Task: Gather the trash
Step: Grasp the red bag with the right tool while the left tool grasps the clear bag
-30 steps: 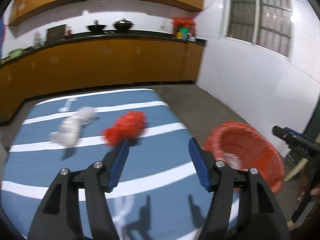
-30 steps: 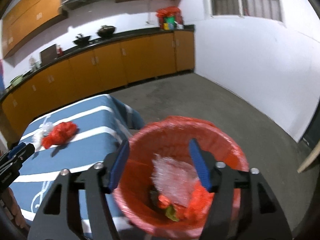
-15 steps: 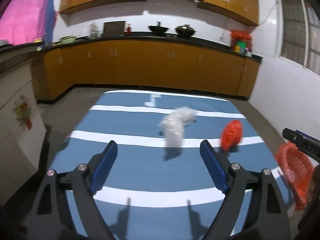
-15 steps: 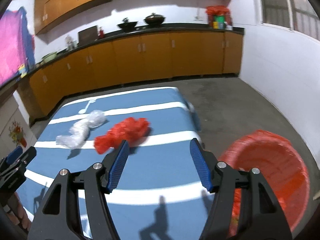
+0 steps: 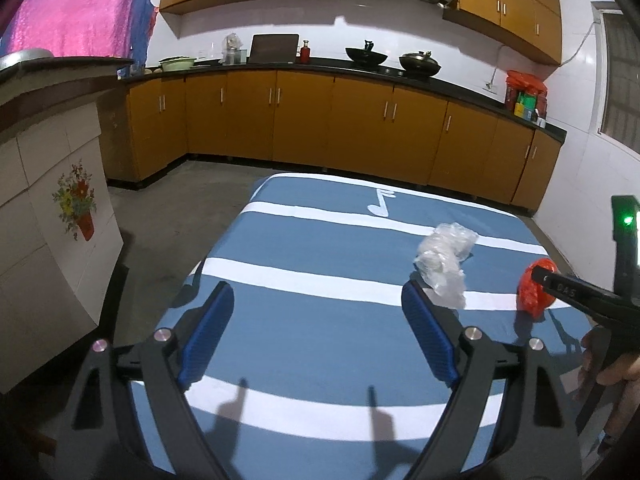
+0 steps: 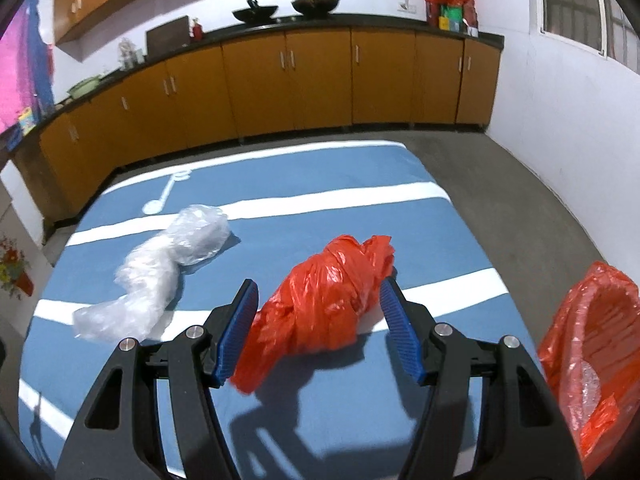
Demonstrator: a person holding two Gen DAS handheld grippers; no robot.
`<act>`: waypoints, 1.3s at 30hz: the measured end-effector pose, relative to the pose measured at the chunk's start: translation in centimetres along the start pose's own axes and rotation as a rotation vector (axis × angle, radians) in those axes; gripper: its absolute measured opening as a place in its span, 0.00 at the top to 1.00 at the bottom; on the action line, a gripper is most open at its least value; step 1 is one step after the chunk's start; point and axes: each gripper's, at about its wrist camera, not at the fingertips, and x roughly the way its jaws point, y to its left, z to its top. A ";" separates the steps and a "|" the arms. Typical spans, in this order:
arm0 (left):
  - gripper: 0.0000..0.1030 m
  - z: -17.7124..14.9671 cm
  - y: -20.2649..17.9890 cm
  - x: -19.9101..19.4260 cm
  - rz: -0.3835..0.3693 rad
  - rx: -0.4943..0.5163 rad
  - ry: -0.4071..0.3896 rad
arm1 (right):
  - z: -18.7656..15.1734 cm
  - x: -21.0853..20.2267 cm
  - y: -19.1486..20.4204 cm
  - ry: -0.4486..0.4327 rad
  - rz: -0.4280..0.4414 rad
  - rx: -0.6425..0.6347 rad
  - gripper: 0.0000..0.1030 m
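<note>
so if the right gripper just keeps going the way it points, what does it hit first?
Most likely the red plastic bag: it lies on the blue striped cloth directly ahead of the right gripper, between the open fingers. Depth is unclear, and no contact shows yet.

Counts: 1 red bag wad [image 6: 320, 312], 1 clear plastic wad [image 6: 160, 272] at its 10 o'clock, 1 red-lined bin [image 6: 592, 344] at 3 o'clock, 2 woks [image 6: 256, 12], 1 striped table [image 6: 360, 184].

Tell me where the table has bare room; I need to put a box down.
Bare: the near striped cloth under the left gripper, and the far end by the note print. Crowded: the right side, where clear wrap and red bag lie.
</note>
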 end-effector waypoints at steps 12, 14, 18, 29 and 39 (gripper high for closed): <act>0.18 0.7 -2.8 2.0 -0.051 0.027 0.014 | -1.1 2.2 -0.8 0.105 0.002 -0.028 0.53; 0.18 1.0 -3.9 2.2 -0.063 0.043 0.009 | -1.4 1.8 -1.3 0.104 0.009 -0.024 0.55; 0.15 1.9 -6.2 3.2 -0.088 0.082 0.000 | -1.9 0.7 -2.4 0.095 0.015 -0.023 0.57; 0.14 3.5 -12.2 11.6 -0.121 0.149 0.148 | -2.5 -2.2 -5.9 0.057 0.045 0.015 0.57; 0.34 2.3 -12.8 17.4 -0.110 0.122 0.334 | -2.3 -1.7 -6.6 0.065 0.078 0.037 0.57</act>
